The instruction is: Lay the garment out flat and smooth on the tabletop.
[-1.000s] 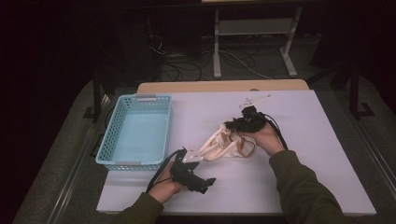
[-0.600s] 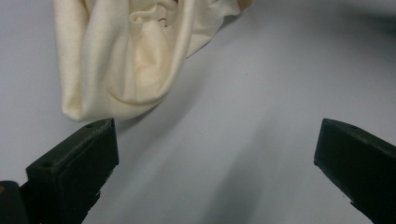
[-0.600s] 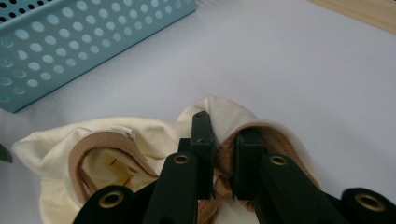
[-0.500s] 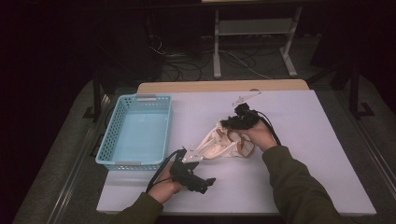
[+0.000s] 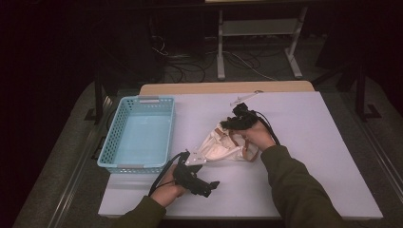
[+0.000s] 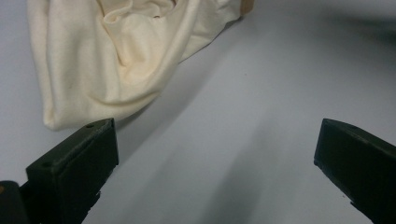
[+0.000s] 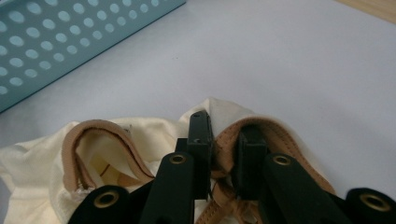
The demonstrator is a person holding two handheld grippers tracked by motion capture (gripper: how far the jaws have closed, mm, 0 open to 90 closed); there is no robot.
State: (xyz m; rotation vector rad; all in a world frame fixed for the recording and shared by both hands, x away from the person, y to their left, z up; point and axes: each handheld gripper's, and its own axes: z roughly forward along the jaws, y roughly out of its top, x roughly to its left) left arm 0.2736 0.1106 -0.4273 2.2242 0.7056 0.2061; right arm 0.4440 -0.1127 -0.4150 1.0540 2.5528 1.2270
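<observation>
bag: cream canvas tote [image 5: 223, 147], soft and crumpled, tan leather-look straps [image 7: 100, 135], lying mid-surface just right of the basket
right claw [image 7: 223, 140]: pinched tight on a tan strap at the bag's far end
left claw [image 6: 215, 154]: jaws wide apart, nothing in them, just off the bag's near corner
basket [image 5: 114, 142]: light-blue plastic, perforated walls, rectangular
surface [image 5: 332, 142]: smooth pale matte, loads of room right of the bag

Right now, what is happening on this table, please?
A person works on a cream bag with two grippers. The right gripper is shut on the bag's tan strap. The left gripper is open beside the bag's corner, holding nothing. A blue basket stands on the table, apart from the bag.
</observation>
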